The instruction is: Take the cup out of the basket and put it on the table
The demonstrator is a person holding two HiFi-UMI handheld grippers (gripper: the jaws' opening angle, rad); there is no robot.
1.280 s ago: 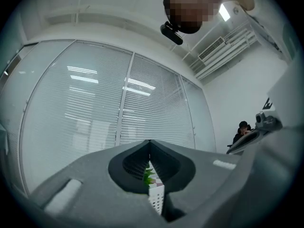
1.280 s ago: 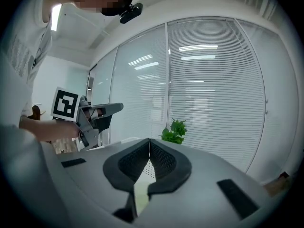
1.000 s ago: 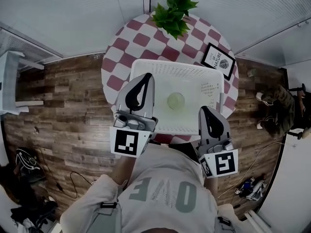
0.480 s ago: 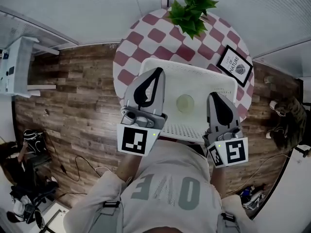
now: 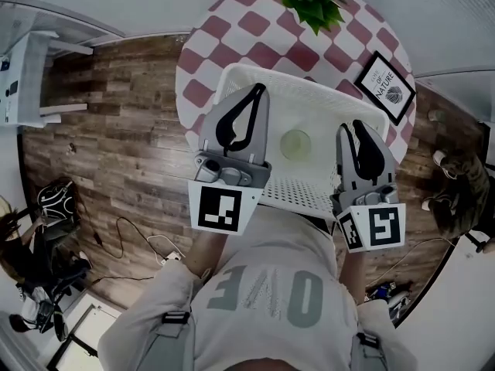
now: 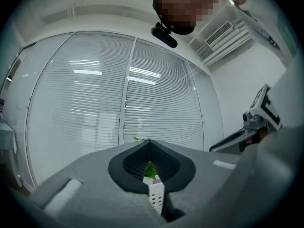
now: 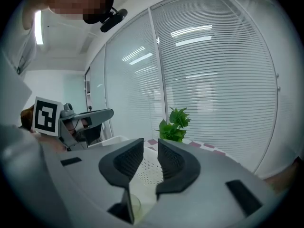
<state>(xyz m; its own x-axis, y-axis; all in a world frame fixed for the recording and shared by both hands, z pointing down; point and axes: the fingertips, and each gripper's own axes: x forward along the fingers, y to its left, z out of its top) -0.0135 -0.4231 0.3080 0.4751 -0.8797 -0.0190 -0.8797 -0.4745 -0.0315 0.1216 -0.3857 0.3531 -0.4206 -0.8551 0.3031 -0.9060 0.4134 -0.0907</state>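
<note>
Here, a translucent round cup [image 5: 295, 144] sits in the perforated white basket [image 5: 298, 197].

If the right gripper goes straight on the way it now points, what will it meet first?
Probably the perforated inside of the white basket, seen through the gap of the right gripper, whose jaws have just been opening with nothing between them. The cup lies lower, below that line; depth is unclear.
</note>
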